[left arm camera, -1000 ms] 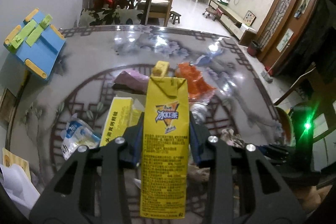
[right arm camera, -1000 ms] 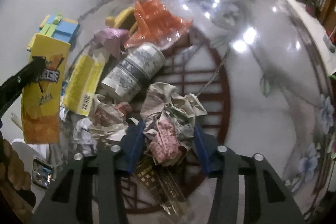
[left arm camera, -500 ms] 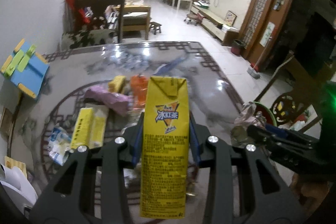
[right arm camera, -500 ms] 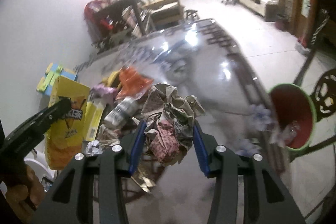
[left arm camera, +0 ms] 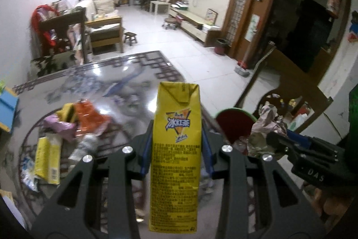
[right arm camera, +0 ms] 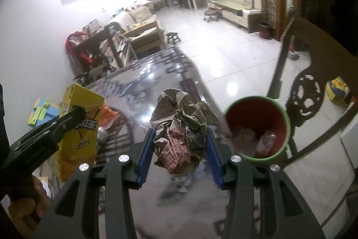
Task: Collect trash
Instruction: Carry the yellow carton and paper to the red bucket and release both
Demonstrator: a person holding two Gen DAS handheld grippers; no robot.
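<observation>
- The left tool (left arm camera: pixel 176 149) was clamped on a yellow drink carton (left arm camera: pixel 175 142), which stood upright between its blue pads, lifted clear of the tabletop (left arm camera: pixel 125 86).
- The right tool (right arm camera: pixel 180 147) was clamped on a wad of crumpled paper (right arm camera: pixel 179 127), also held above the tabletop.
- In the right wrist view, a red bin with a green rim (right arm camera: pixel 257 127) sat at about 2 o'clock from the wad, just beyond the tabletop edge, with some scraps inside.
- In the left wrist view, the bin showed at about 3 o'clock from the carton, the wad just past it.
- Remaining litter lay at about 9 o'clock from the carton: an orange wrapper (left arm camera: pixel 89 118), a pink wrapper (left arm camera: pixel 60 127) and a yellow packet (left arm camera: pixel 47 158).
</observation>
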